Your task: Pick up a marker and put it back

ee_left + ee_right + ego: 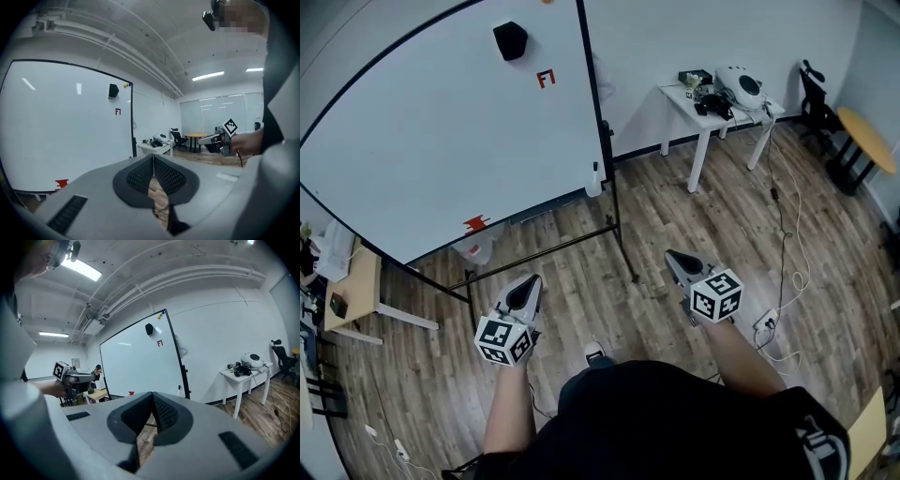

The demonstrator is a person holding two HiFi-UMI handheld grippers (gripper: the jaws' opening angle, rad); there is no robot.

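Head view shows a small white stick (593, 178), likely the marker, low by the black frame (598, 112) of the big white whiteboard (441, 122), well apart from me. My left gripper (531, 281) and right gripper (673, 257) hang near my waist, fingers pressed together and empty, presumably awaiting the reach; the left gripper view misses that stick

The whiteboard (441, 122) ran past the head view's top and left edges. A red item (476, 223) at its lower rim and a pale bottle-like thing (593, 180) beside its stand were too small to identify. Clutter on the white worktop (727, 118) could not be told apart. The right edge cut the round yellow table (867, 139).
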